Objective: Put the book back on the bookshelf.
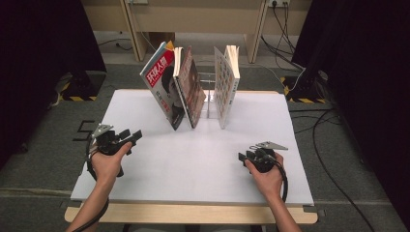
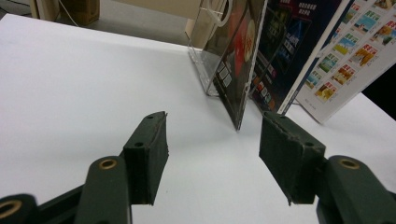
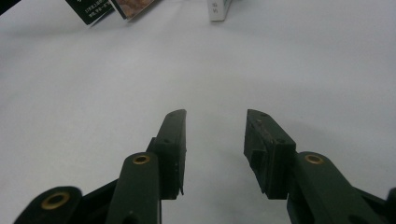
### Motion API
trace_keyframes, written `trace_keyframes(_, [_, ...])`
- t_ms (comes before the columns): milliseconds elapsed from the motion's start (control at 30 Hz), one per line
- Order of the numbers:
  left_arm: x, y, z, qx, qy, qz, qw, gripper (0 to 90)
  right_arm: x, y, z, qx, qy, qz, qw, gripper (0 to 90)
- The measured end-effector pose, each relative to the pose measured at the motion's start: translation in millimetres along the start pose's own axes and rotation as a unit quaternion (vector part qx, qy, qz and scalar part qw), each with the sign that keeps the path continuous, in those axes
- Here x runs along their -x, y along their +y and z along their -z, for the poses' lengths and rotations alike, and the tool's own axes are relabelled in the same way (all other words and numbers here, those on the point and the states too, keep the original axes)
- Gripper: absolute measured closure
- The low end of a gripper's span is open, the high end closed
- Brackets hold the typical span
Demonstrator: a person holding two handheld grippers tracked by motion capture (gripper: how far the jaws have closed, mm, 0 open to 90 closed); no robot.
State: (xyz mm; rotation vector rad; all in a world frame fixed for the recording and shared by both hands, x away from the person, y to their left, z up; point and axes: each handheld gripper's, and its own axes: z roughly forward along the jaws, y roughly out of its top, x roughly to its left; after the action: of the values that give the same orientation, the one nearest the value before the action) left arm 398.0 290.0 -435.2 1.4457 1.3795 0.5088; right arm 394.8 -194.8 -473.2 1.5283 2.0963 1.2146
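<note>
Both the left tongs (image 1: 136,135) and right tongs (image 1: 244,156) rested wide open and empty on the white worktop (image 1: 203,164), well short of the magazines (image 1: 180,87) leaning in a clear rack (image 2: 205,70), likely kept upright for edge gripping.

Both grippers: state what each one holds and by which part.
Nothing is held. The left gripper and right gripper are both open above the white table, short of the magazines.
</note>
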Motion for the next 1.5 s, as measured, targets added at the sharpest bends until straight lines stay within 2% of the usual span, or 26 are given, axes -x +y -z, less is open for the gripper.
trace_keyframes(467, [-5.2,-25.2,13.6,-0.014,-0.003,0.000,0.9999,40.8,0.1,-0.6,0.1,-0.003,-0.003,-0.003,1.0000,59.3])
trace_keyframes(900, [-16.8,-49.0,22.1,-0.027,0.010,0.006,0.9996,40.7,-0.2,-0.7,0.3,-0.004,-0.005,-0.003,1.0000,59.3])
trace_keyframes(1100, [-19.4,-58.0,24.7,-0.037,0.015,0.003,0.9992,40.7,-0.6,-1.1,-0.3,-0.003,-0.006,-0.002,1.0000,59.3])
trace_keyframes(1500, [-19.0,-69.2,29.2,-0.037,0.013,0.003,0.9992,40.7,-1.1,-1.3,-1.6,-0.003,-0.002,0.003,1.0000,58.2])
